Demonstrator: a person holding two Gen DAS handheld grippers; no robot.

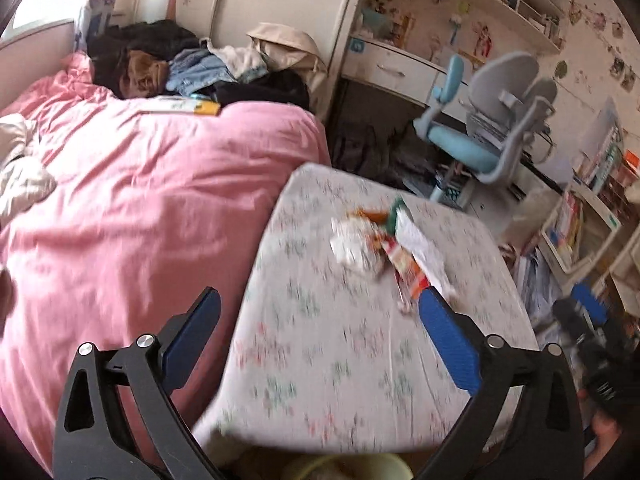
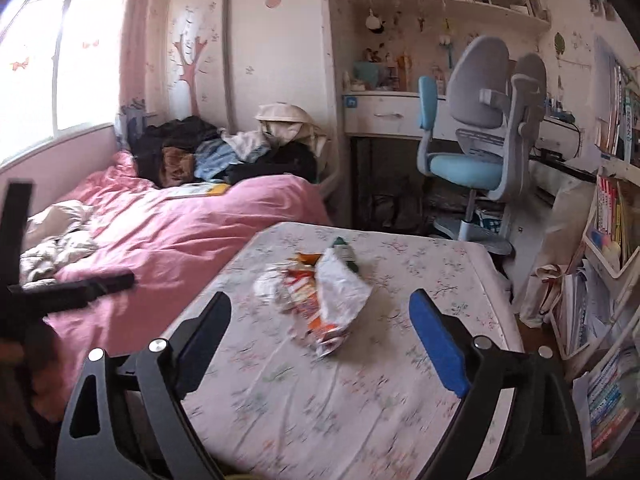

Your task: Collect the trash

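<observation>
A heap of trash lies on the flower-print table point(image 1: 320, 380) point(image 2: 280, 400): a crumpled white tissue point(image 1: 352, 246) point(image 2: 267, 286), red-orange snack wrappers point(image 1: 404, 264) point(image 2: 304, 296), a white plastic bag point(image 1: 420, 244) point(image 2: 342, 284) and a dark green piece point(image 2: 345, 252). My left gripper point(image 1: 320, 296) hangs open above the table's near half, short of the heap, with nothing between its blue pads. My right gripper point(image 2: 320, 300) is open too, its fingers either side of the heap's near end but above it. Each gripper shows blurred at the edge of the other's view.
A bed with a pink duvet point(image 1: 140, 200) point(image 2: 180, 232) and piled clothes point(image 1: 168, 64) borders the table's left. A blue-grey desk chair point(image 1: 492, 132) point(image 2: 476, 152), desk and bookshelves point(image 2: 608, 240) stand behind and right. A pale round container rim point(image 1: 348, 468) shows below the table's near edge.
</observation>
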